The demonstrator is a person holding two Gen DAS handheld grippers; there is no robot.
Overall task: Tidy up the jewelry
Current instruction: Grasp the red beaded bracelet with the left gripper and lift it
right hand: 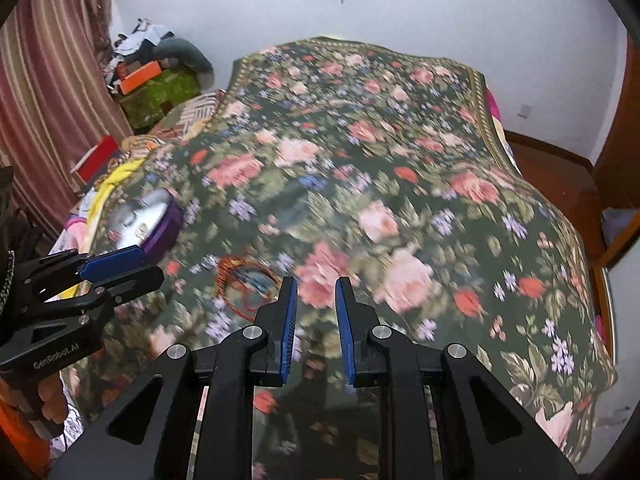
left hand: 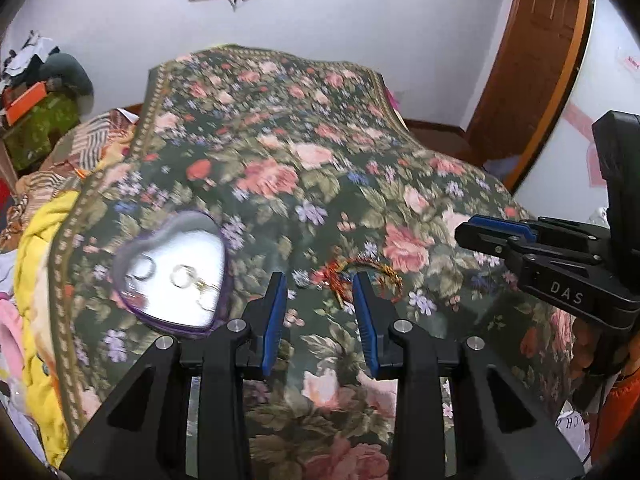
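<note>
A heart-shaped purple box [left hand: 176, 276] with a shiny silver inside lies on the floral bedspread [left hand: 280, 160]; it holds rings [left hand: 182, 276] and small pieces. It also shows in the right wrist view [right hand: 148, 220]. A red and gold bangle [left hand: 364, 276] lies on the bedspread to the box's right, just beyond my left gripper [left hand: 320, 284], which is open and empty. In the right wrist view the bangle [right hand: 248, 284] is left of my right gripper [right hand: 316, 288], which is open and empty above the bedspread. Each gripper shows in the other's view, my right gripper [left hand: 492, 236] and my left gripper [right hand: 120, 268].
Yellow and striped bedding [left hand: 44, 248] is bunched at the bed's left edge. Clutter with an orange box [right hand: 140, 72] stands in the far left corner by a striped curtain [right hand: 44, 100]. A wooden door [left hand: 532, 60] is at the right.
</note>
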